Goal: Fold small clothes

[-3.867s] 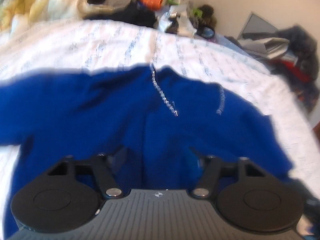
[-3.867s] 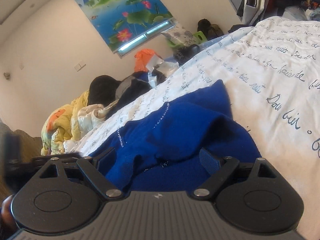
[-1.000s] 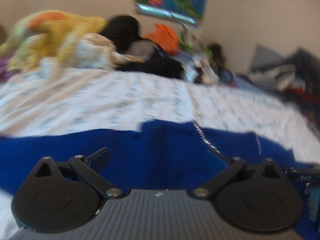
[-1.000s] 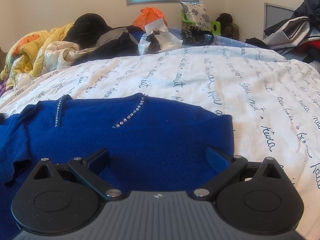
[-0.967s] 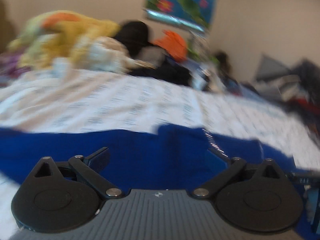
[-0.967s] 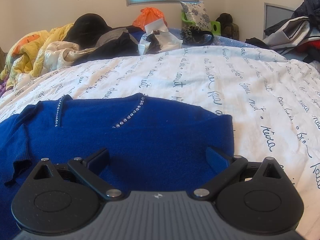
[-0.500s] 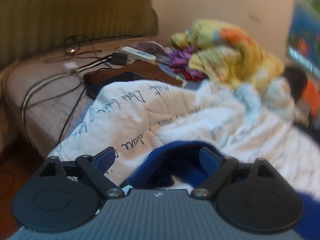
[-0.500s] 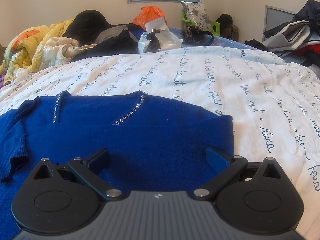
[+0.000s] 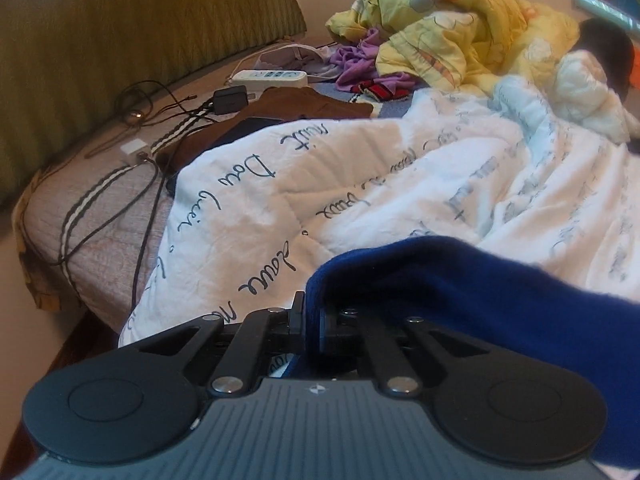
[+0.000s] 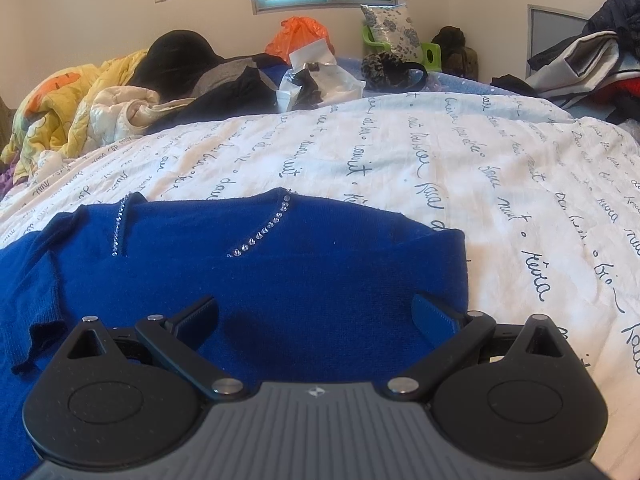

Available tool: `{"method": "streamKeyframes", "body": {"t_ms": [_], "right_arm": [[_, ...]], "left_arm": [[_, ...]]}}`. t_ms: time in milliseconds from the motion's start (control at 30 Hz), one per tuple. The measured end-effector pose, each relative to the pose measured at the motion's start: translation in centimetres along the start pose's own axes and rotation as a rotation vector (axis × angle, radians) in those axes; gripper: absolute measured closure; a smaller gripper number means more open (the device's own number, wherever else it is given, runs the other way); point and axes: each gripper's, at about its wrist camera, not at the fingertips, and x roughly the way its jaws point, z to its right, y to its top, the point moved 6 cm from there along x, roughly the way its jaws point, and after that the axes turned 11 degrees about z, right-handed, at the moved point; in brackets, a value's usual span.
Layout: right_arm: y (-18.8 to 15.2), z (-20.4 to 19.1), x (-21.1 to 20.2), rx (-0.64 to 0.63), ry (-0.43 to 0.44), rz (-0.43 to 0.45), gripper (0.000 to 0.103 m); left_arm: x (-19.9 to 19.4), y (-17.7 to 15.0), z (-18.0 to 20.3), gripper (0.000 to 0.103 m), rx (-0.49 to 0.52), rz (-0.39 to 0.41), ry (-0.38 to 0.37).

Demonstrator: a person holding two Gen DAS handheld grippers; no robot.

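A blue knit sweater with a rhinestone neckline lies flat on the white quilt printed with script. My right gripper is open and hovers low over the sweater's body, touching nothing that I can see. In the left wrist view my left gripper is shut on a fold of the sweater's sleeve, which arches up from the jaws and trails off to the right above the quilt.
A yellow comforter and purple clothes lie at the bed's head. A power strip, a charger and cables lie on the bare mattress to the left. Clothes piles and bags line the far edge; more clothes are stacked at right.
My left gripper has swung left to the sleeve end and closed on it; half a second ago its jaws were open around the fold. The right gripper has stayed open over the sweater.
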Motion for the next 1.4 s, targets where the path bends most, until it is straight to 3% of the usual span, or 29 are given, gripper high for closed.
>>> {"method": "streamKeyframes", "body": {"t_ms": [67, 100, 200, 267, 300, 333, 400, 433, 467, 500, 533, 767, 833, 900, 967, 1033, 1100, 1200, 1267, 1300, 1333, 1400], "right_arm": [[0.0, 0.1, -0.1, 0.008, 0.004, 0.003, 0.0], [0.0, 0.1, -0.1, 0.012, 0.004, 0.004, 0.0], [0.0, 0.0, -0.1, 0.013, 0.002, 0.004, 0.0], [0.0, 0.0, -0.1, 0.016, 0.004, 0.005, 0.0], [0.0, 0.0, 0.0, 0.019, 0.005, 0.006, 0.0], [0.0, 0.0, -0.1, 0.023, 0.006, 0.007, 0.0], [0.1, 0.1, -0.1, 0.037, 0.013, 0.011, 0.0], [0.1, 0.2, -0.2, 0.048, 0.018, 0.014, 0.0], [0.1, 0.4, -0.2, 0.06, 0.024, 0.018, 0.0], [0.1, 0.5, -0.3, 0.072, 0.029, 0.022, 0.0], [0.2, 0.7, -0.3, 0.085, 0.034, 0.026, 0.0], [0.3, 1.1, -0.6, 0.124, 0.047, 0.032, 0.0], [0.8, 1.1, -1.6, 0.23, 0.054, -0.012, 0.0], [1.4, -0.2, -3.3, 0.438, 0.227, -0.068, 0.0], [1.0, -2.5, -3.8, 0.578, 0.387, -0.194, 0.0], [0.4, -4.6, -3.5, 0.576, 0.419, -0.292, 0.0], [0.3, -5.8, -2.6, 0.541, 0.391, -0.325, 0.001], [-0.1, -7.1, -1.4, 0.531, 0.365, -0.371, 0.02], [0.0, -7.9, -1.3, 0.485, 0.341, -0.345, 0.027], [0.0, -8.1, -1.3, 0.461, 0.32, -0.339, 0.046], [0.0, -8.2, -1.1, 0.444, 0.291, -0.338, 0.072], [-0.4, -8.0, -0.9, 0.456, 0.261, -0.342, 0.089]], "left_arm": [[-3.0, 0.8, 1.8, 0.098, -0.05, -0.011, -0.078], [-5.4, 1.2, 3.7, 0.098, -0.074, -0.003, -0.156], [-13.6, 1.7, 11.4, 0.098, -0.114, 0.025, -0.458], [-19.3, 0.4, 18.4, 0.098, -0.073, 0.022, -0.694], [-21.8, -0.9, 21.8, 0.092, -0.037, -0.009, -0.825], [-24.4, -2.8, 25.4, 0.08, 0.023, -0.052, -0.952], [-28.2, -6.4, 29.7, 0.031, 0.114, -0.12, -1.117], [-29.7, -8.0, 30.4, 0.021, 0.127, -0.109, -1.153], [-30.8, -9.1, 30.4, 0.01, 0.115, -0.066, -1.164], [-31.6, -10.1, 29.8, 0.005, 0.096, -0.012, -1.163], [-31.9, -11.1, 29.1, 0.004, 0.083, 0.025, -1.157], [-28.6, -14.8, 24.7, 0.004, 0.069, 0.093, -1.071], [-27.2, -15.6, 23.8, 0.003, 0.048, 0.078, -1.038], [-26.2, -15.4, 23.2, 0.0, -0.042, 0.019, -1.073], [-25.5, -15.1, 22.9, 0.0, -0.079, 0.025, -1.058], [-25.3, -15.2, 23.1, 0.0, -0.078, -0.002, -1.051], [-25.3, -15.2, 22.9, 0.0, -0.082, 0.002, -1.054], [-25.3, -15.3, 22.7, 0.0, -0.092, 0.004, -1.053], [-25.2, -15.2, 22.7, 0.0, -0.102, 0.002, -1.052], [-25.1, -15.2, 22.8, 0.0, -0.105, 0.0, -1.054], [-25.0, -15.2, 22.7, 0.0, -0.109, -0.002, -1.055], [-25.0, -15.2, 22.8, 0.0, -0.114, -0.003, -1.057]]}}
